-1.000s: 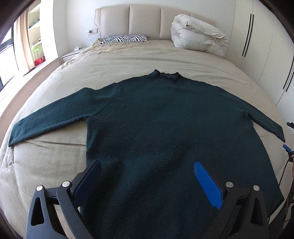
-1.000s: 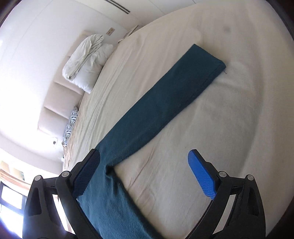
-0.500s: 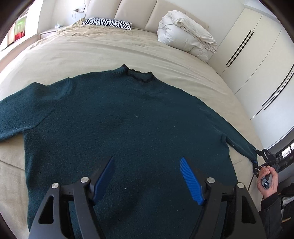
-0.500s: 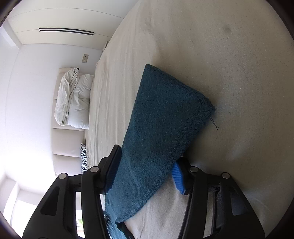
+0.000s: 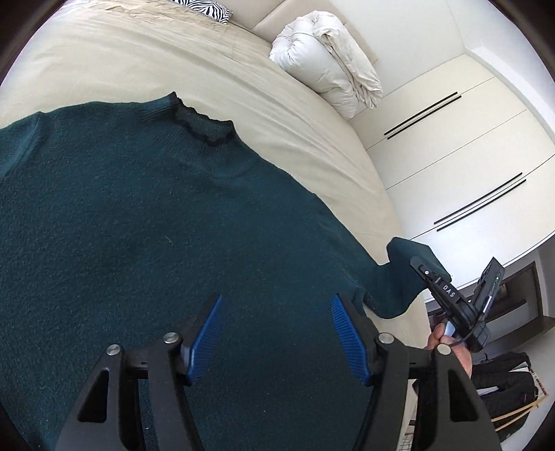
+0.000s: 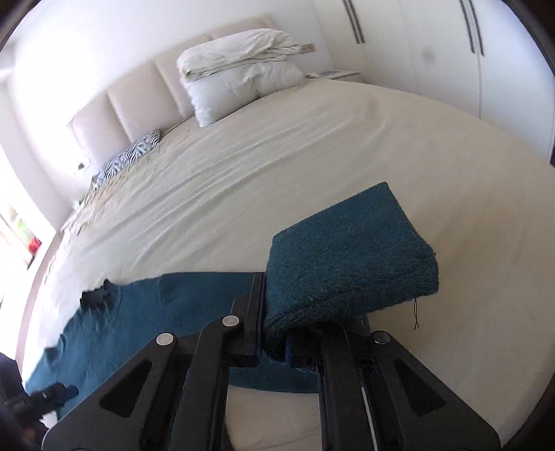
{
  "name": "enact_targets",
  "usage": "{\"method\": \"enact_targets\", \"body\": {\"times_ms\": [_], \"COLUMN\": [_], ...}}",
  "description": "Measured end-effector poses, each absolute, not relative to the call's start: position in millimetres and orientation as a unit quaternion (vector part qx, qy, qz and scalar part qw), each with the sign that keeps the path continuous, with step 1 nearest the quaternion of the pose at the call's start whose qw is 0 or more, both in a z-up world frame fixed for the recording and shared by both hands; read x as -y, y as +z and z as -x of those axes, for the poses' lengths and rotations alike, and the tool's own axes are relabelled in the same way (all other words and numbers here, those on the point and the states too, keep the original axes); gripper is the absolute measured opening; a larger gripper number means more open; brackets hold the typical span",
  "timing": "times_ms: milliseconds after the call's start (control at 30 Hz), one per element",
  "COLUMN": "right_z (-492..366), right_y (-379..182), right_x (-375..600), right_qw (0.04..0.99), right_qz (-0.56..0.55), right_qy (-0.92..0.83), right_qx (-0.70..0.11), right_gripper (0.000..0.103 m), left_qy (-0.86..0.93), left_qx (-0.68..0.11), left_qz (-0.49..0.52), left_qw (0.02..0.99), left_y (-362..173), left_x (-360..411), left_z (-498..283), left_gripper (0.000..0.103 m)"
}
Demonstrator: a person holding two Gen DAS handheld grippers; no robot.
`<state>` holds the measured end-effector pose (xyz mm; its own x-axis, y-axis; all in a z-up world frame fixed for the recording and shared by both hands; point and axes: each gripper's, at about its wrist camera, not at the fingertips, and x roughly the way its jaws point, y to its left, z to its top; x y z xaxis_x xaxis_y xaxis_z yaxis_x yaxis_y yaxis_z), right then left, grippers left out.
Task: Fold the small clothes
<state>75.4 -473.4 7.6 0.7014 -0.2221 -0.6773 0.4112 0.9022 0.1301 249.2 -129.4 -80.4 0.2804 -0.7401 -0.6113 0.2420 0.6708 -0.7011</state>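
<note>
A dark green sweater (image 5: pixel 145 236) lies flat, front up, on the beige bed (image 5: pixel 138 62), collar toward the headboard. My left gripper (image 5: pixel 277 329) hovers over the sweater's lower body. Its jaws are closing, and the blue pads (image 5: pixel 347 336) stand apart with no cloth pinched between them. In the right wrist view my right gripper (image 6: pixel 274 347) is shut on the sweater's sleeve (image 6: pixel 347 253) near the cuff. The cuff end sticks out past the fingers, lifted off the sheet. The left wrist view shows the right gripper (image 5: pixel 421 269) at the bed's right edge with the raised sleeve (image 5: pixel 399 277).
A folded white duvet (image 5: pixel 329 69) and a zebra pillow (image 5: pixel 204 7) lie at the head of the bed. White wardrobe doors (image 5: pixel 468 156) stand along the right side. A dark bag (image 5: pixel 503 392) sits on the floor beside the bed's corner.
The right gripper closed on the sleeve near its cuff, lifted it and rolled. The left gripper swung right over the sweater's body and its jaws narrowed.
</note>
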Motion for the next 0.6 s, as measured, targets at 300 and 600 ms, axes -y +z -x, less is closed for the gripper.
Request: {"method": "enact_targets", "body": {"times_ms": [300, 600], "right_z": [-152, -140], "right_y": [-45, -63], "right_x": [259, 207], "right_qw": [0.886, 0.879], "right_qz": [0.240, 0.256], "right_qy": [-0.096, -0.095], "right_qx": [-0.384, -0.391], "right_gripper": [0.007, 0.007], "left_qy": [-0.367, -0.373], "left_qx": [-0.536, -0.551], "left_qz": [0.376, 0.415], "left_qw": [0.661, 0.621], "left_y": [-114, -127], "left_x": [126, 145], "left_z": [-270, -287], "left_gripper": [0.084, 0.091]}}
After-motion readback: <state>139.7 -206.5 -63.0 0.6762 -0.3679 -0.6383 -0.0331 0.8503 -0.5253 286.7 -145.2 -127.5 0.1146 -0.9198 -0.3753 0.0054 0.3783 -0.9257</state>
